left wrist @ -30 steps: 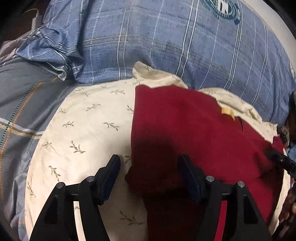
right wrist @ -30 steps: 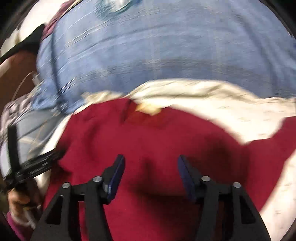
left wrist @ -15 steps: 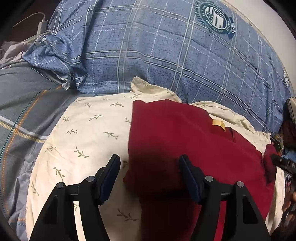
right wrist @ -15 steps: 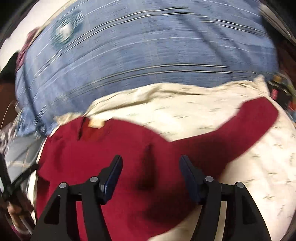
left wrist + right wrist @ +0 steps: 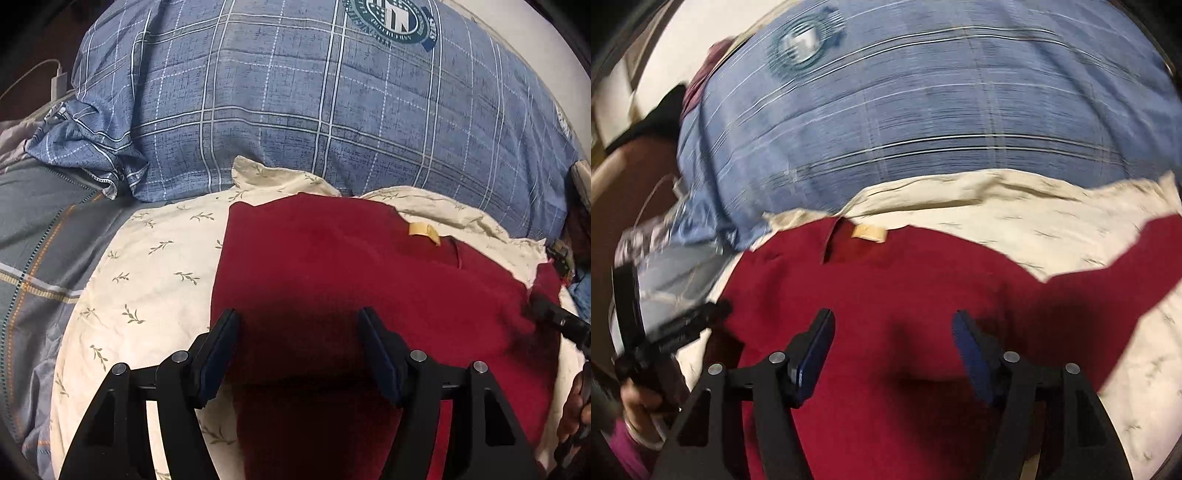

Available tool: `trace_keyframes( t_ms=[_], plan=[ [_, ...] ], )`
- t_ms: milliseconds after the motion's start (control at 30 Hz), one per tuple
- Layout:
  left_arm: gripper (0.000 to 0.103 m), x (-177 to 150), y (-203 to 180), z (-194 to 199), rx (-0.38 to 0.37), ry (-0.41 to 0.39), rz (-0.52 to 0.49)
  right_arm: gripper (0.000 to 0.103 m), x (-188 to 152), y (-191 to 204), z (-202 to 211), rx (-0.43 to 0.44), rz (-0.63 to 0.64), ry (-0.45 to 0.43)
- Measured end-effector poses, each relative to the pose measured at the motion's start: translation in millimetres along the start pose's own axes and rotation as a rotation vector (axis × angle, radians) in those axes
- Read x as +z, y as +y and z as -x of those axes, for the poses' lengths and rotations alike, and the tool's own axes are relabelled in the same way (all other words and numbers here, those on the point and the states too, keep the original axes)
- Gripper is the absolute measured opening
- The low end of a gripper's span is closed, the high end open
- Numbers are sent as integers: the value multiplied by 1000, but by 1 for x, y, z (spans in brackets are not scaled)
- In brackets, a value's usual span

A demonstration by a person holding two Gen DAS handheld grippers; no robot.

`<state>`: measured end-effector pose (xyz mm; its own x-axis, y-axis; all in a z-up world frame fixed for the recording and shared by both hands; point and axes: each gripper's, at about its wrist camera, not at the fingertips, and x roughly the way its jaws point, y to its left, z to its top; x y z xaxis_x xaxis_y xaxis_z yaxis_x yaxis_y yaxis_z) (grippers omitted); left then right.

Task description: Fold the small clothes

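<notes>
A dark red top (image 5: 351, 280) lies flat on a cream leaf-print cloth (image 5: 147, 280), with its tan neck label (image 5: 423, 230) toward the far side. Its left edge runs straight. In the right wrist view, one sleeve (image 5: 1126, 266) of the same red top (image 5: 886, 288) stretches out to the right. My left gripper (image 5: 297, 314) hovers open over the top's left part with nothing between its pads. My right gripper (image 5: 893, 314) is open above the top's middle, empty. One of the right gripper's fingers (image 5: 554, 319) shows at the garment's right edge.
A big blue checked pillow (image 5: 332, 103) lies just behind the cream cloth. Grey striped bedding (image 5: 33, 229) lies to the left, and a white charger with its cable (image 5: 59, 79) sits at the far left. A hand (image 5: 639, 402) holds the left gripper's handle.
The right wrist view swung right toward the outstretched sleeve, then back left over the top's body. The left gripper shifted slightly over the garment. Both grippers stayed open.
</notes>
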<state>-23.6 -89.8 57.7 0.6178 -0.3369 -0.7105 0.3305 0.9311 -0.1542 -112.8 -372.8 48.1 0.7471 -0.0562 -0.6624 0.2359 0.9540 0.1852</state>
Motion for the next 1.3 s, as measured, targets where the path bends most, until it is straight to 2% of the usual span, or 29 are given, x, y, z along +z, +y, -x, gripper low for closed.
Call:
trace_keyframes(
  t_ms=[100,167,267,333,367,533,667,767,833,900,967,1033,1167,1233,1300],
  plan=[
    [69,0,-4,-5,21,10,-9,67,-9,-8,-17,-36,-6,50],
    [72,-1,-8,-9,36,11,-23,67,-14,-17,-22,-33,-10,32],
    [75,-1,-13,-19,63,22,-52,67,-12,-9,-26,-77,49,45],
    [76,-1,-15,-22,74,20,-65,73,-14,-4,-28,-96,82,46],
    [76,-1,-16,-23,63,-8,-70,76,-15,-2,-28,-99,93,44],
    [75,-2,-13,-14,50,-34,-65,80,-19,0,-29,-100,108,37],
    [75,-2,-10,3,2,-87,-52,83,-19,4,-30,-109,124,41],
    [75,-5,-11,4,-4,-80,-65,83,-10,-6,-19,-67,49,72],
    [75,-9,-12,-2,-4,-44,-76,83,2,-26,3,-47,-51,37],
    [75,-10,-13,-10,19,-5,-90,83,13,-51,23,-97,-128,-16],
    [75,-10,-15,-12,32,-7,-105,85,24,-90,42,-198,-224,-64],
    [75,-9,-16,-11,32,-7,-107,86,31,-125,49,-287,-319,-60],
    [75,-7,-16,-12,25,-3,-100,87,37,-179,42,-343,-434,-37],
    [75,-7,-16,-13,26,-3,-101,85,41,-193,22,-334,-419,4],
    [76,-7,-17,-14,27,-5,-104,78,39,-200,5,-307,-423,33]
  ],
)
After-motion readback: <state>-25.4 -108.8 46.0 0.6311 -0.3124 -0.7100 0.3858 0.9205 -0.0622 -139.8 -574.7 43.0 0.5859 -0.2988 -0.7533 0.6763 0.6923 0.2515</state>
